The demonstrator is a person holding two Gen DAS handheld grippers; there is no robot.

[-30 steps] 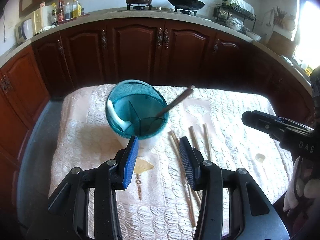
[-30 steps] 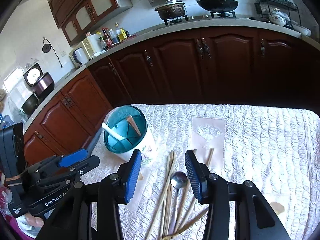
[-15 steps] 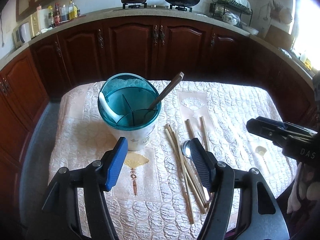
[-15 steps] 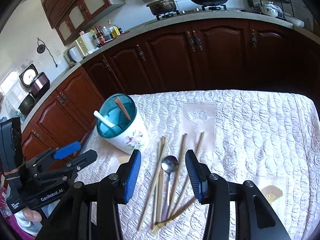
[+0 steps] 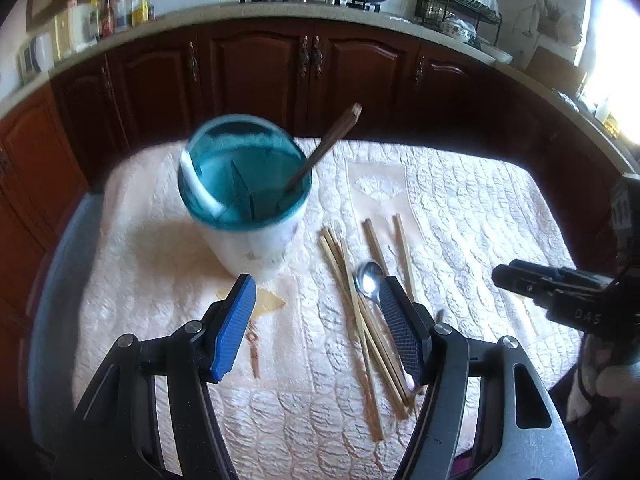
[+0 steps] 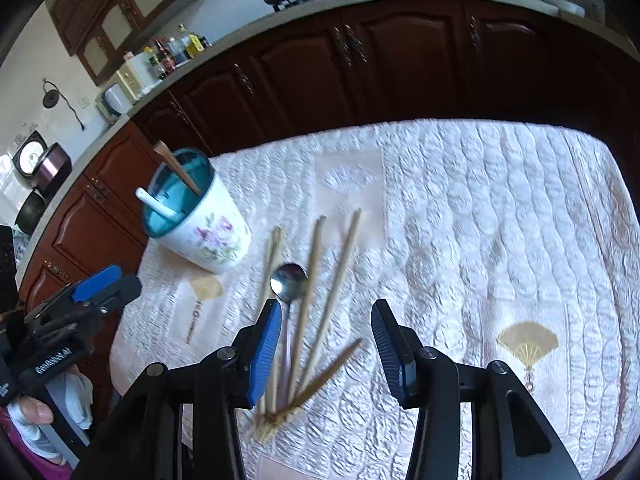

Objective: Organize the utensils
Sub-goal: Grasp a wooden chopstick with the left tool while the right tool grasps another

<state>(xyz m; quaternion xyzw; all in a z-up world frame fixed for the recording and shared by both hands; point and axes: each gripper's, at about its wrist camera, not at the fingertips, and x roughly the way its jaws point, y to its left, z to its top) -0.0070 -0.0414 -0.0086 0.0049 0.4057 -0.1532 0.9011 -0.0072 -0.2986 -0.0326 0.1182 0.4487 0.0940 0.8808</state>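
Hovering my right gripper over the loose chopsticks and metal spoon at lower centre, jaws partly open and empty. I'd straddle one item near its middle, then close. My left gripper, empty, has just spread wide. The divided utensil cup stands at left.

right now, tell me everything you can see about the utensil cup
The utensil cup is a white tapered holder with purple flower print and a teal divided insert. It stands upright on the quilted cloth, left of the loose chopsticks. A white spoon and a brown wooden handle lean inside it. No gripper touches it.
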